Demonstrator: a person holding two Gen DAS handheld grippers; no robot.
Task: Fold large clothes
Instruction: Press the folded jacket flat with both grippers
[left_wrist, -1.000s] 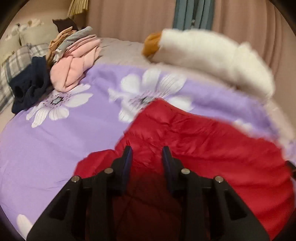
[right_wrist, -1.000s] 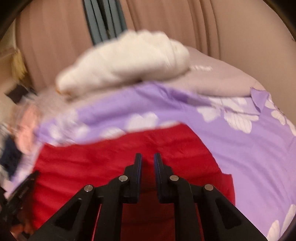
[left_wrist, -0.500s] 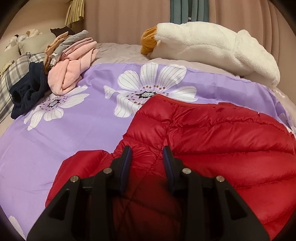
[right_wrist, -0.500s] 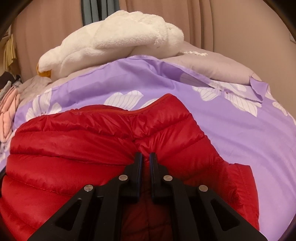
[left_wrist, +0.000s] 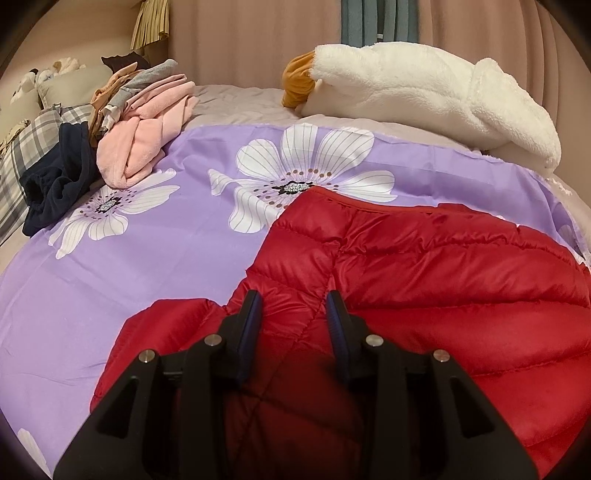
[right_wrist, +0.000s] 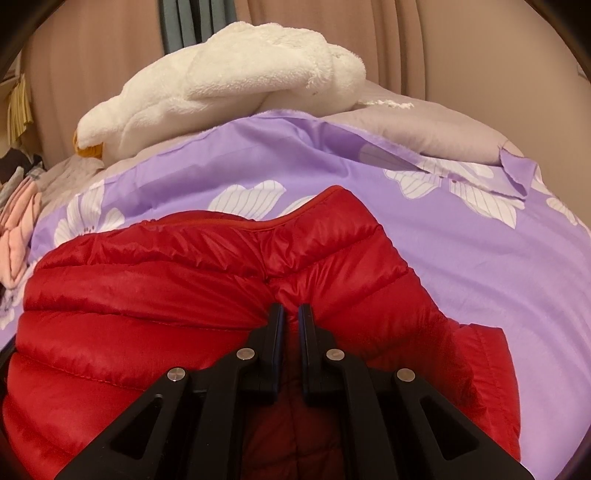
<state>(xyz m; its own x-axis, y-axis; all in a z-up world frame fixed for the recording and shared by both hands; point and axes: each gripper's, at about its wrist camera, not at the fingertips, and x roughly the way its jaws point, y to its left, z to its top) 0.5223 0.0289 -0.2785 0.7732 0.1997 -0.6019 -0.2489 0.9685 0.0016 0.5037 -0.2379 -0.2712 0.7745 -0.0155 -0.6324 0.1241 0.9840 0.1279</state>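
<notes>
A red quilted down jacket (left_wrist: 424, 266) lies spread on the purple flowered bedsheet (left_wrist: 110, 295), its zipped edge toward the far side. My left gripper (left_wrist: 294, 306) sits at the jacket's left part, where a sleeve joins the body, and a thick puffed fold fills the gap between its fingers. In the right wrist view the same jacket (right_wrist: 147, 280) fills the lower frame. My right gripper (right_wrist: 290, 314) is shut on a thin pinch of red fabric, which puckers at its tips. The cloth under both grippers is hidden.
A white fleece garment (left_wrist: 424, 85) with something orange (left_wrist: 299, 79) beside it lies at the bed's far side. A pile of pink and grey clothes (left_wrist: 144, 133), a navy garment (left_wrist: 55, 181) and a plaid pillow (left_wrist: 22, 147) are at the far left. Curtains hang behind the bed.
The jacket has come down from a blurred, moving state and now rests flat on the sheet. My right gripper sank with it and its jaws narrowed onto the fabric. The left gripper kept its hold.
</notes>
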